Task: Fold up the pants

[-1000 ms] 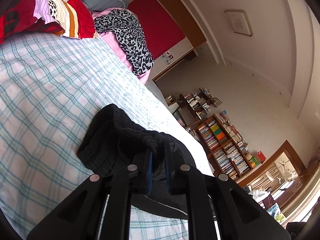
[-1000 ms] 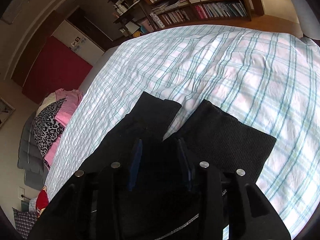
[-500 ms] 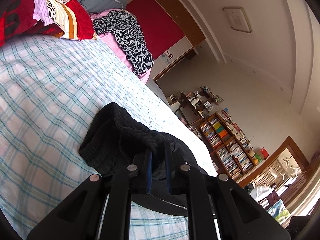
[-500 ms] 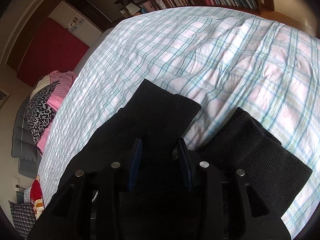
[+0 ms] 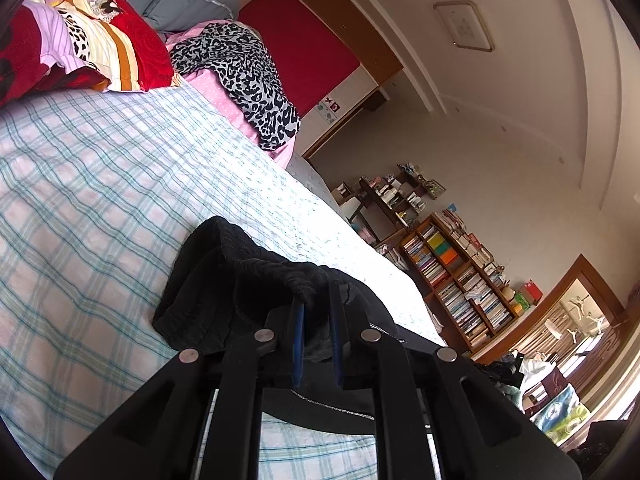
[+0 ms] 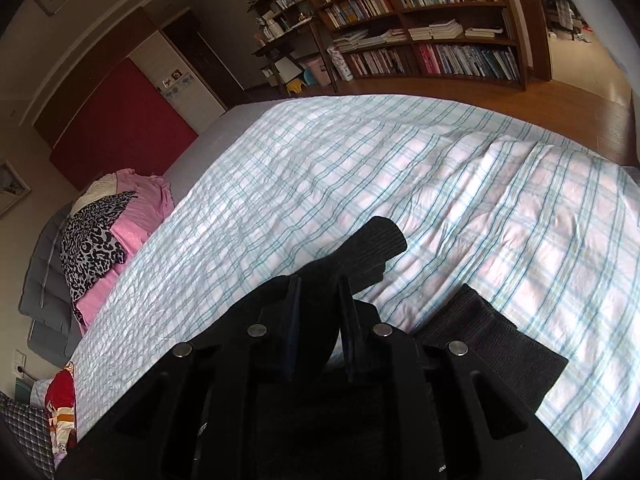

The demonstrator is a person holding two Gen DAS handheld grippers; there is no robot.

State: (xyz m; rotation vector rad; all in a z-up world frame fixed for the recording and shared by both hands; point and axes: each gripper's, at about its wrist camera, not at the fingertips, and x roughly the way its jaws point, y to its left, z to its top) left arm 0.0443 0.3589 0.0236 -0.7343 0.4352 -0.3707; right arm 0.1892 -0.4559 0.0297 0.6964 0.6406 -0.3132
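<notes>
Pants (image 5: 224, 288), black and ribbed, lie low in both views on the checked bed (image 5: 100, 184). In the left wrist view the left claw (image 5: 318, 312) is narrow, pinching the gathered waistband at lower centre; the rest of that end slumps in a bunch to the left of the fingers. In the right wrist view the right claw (image 6: 318, 312) is also narrow and grips one leg near its cuff (image 6: 372, 248), which sticks up past the fingertips at mid-frame. The other leg (image 6: 492, 344) lies flat on the bed at lower right, apart from the held one.

Risks, as I judge them:

- The loose leg is held by nothing. If both claws lift and carry over, it may drag, twist or stay behind, and the fold comes out crooked.
- The left claw holds only a thin bite of thick, bunched waistband. A hard pull could let the cloth slide out from between the fingers.
- The bunch beside the left claw may get trapped under the fold and leave a lump.
- Heavy knit sags between two grip points, so the middle could catch the bed's wrinkles at centre frame and rumple.
</notes>
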